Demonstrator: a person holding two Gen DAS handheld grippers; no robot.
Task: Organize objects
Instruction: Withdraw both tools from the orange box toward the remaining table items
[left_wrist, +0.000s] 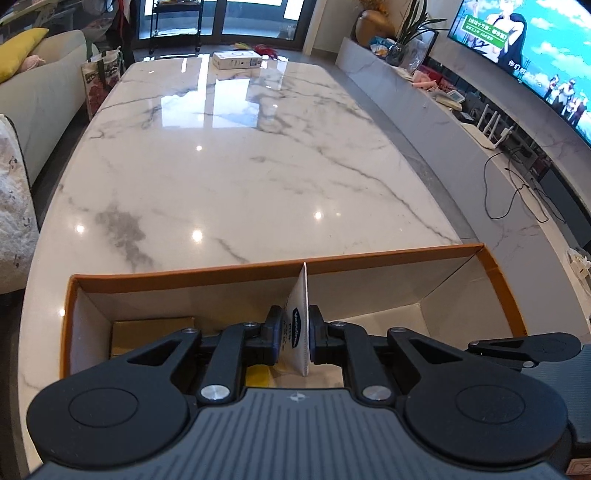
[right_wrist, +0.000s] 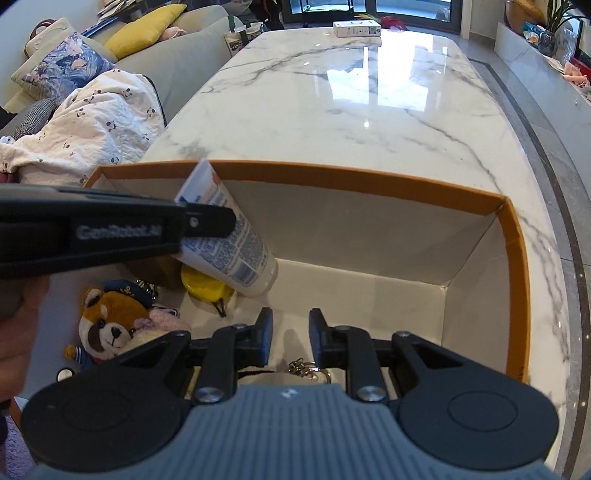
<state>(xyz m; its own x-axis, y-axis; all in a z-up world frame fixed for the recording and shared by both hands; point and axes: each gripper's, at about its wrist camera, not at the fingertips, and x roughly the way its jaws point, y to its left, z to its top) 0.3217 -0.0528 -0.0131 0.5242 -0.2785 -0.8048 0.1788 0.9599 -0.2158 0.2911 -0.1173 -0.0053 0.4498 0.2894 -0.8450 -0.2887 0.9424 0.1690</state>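
Observation:
My left gripper (left_wrist: 293, 328) is shut on a white lotion tube (left_wrist: 301, 295), held edge-on over the orange-rimmed cardboard box (left_wrist: 277, 267). In the right wrist view the tube (right_wrist: 229, 240) slants cap-down into the box (right_wrist: 332, 173), with the left gripper's finger (right_wrist: 207, 221) across it. My right gripper (right_wrist: 290, 339) hangs over the box's white floor, jaws apart with nothing between them. A plush red panda (right_wrist: 110, 325), a yellow item (right_wrist: 203, 286) and a key ring (right_wrist: 306, 369) lie in the box. A tan carton (left_wrist: 151, 332) sits in its left corner.
The box stands at the near end of a glossy marble table (left_wrist: 240, 166). A small white carton (left_wrist: 236, 59) lies at the far end. A sofa with a blanket (right_wrist: 85, 125) runs along the left. A marble ledge and TV (left_wrist: 535, 55) line the right.

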